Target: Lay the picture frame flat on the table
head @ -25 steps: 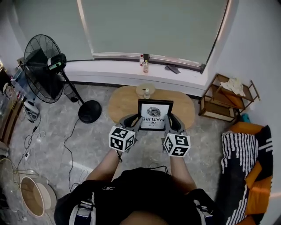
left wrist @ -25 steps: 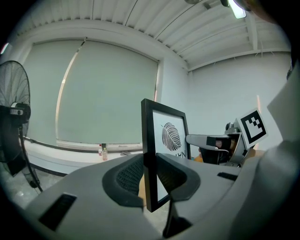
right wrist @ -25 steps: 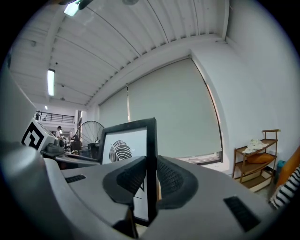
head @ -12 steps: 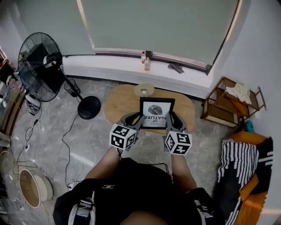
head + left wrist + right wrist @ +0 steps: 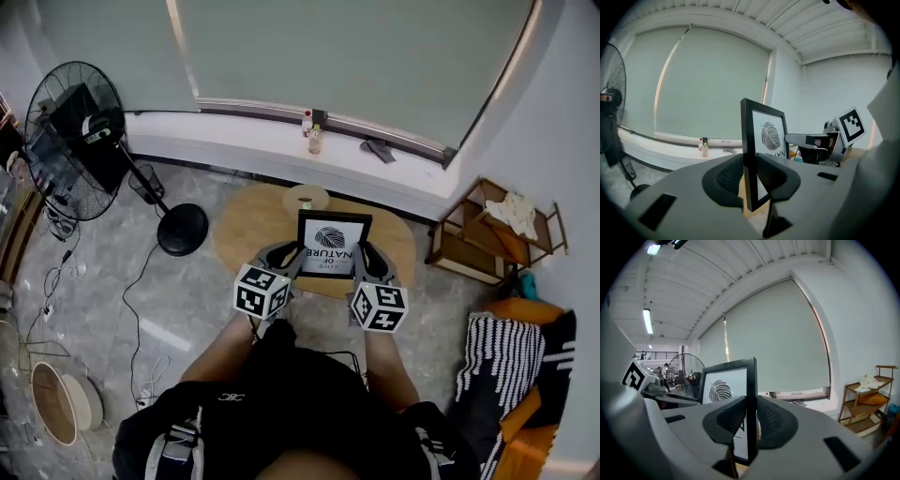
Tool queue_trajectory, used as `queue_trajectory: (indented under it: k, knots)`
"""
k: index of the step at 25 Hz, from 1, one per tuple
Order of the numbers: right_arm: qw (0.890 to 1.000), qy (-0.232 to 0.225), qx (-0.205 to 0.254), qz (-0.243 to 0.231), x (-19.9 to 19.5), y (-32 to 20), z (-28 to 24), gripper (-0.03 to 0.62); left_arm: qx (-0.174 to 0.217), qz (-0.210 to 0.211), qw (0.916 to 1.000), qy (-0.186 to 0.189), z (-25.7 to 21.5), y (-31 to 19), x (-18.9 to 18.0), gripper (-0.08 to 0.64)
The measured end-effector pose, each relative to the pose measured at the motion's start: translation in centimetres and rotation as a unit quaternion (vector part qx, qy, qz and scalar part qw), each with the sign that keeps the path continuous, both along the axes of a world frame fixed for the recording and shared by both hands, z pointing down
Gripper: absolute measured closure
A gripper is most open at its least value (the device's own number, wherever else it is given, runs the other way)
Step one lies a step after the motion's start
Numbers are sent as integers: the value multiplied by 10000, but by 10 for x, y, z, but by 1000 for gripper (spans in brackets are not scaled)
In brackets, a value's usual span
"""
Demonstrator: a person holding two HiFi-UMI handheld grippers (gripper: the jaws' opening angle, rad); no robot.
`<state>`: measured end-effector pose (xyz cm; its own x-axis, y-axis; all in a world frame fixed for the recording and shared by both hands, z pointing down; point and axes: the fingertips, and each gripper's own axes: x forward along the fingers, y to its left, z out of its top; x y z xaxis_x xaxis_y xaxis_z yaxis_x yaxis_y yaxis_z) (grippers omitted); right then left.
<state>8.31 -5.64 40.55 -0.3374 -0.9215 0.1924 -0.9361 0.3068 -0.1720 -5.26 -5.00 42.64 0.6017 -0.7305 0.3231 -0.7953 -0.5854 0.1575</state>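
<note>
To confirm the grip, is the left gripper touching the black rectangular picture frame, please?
Touching. In the left gripper view, the left gripper has both jaws pressed against the edge of the black rectangular picture frame.

A pale room has a wide window covered by a grey-green roller blind [image 5: 347, 56]. Below it runs a long white sill [image 5: 234, 141] holding small bottles [image 5: 316, 141]. The floor [image 5: 112, 309] is grey marbled stone. A black standing fan [image 5: 70, 141] is at the left. An oval wooden bench [image 5: 246, 225] sits near the sill. At the right are a wooden shelf unit [image 5: 487, 234] and black-and-white striped fabric [image 5: 506, 361]. The ribbed white ceiling [image 5: 708, 277] carries a tube light [image 5: 647, 320].
</note>
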Motion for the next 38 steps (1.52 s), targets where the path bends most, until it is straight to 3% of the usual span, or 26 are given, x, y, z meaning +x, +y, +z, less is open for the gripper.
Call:
queue_trajectory:
  k: [7, 17, 25, 38]
  knots:
    - [9995, 157, -219, 147, -31, -97, 5, 505, -176, 254, 9992, 236, 12, -105, -30, 461]
    - [9922, 354, -901, 791, -52, -202, 41, 503, -788, 1196, 9884, 504, 48, -226, -49, 460]
    - [9820, 315, -1367, 1268, -49, -232, 75, 503, -1138, 1738, 9768, 523, 83, -268, -44, 462]
    - [9797, 229, -1588, 1203, -34, -246, 102, 503, -1474, 1733, 9730, 387, 112, -279, -30, 463]
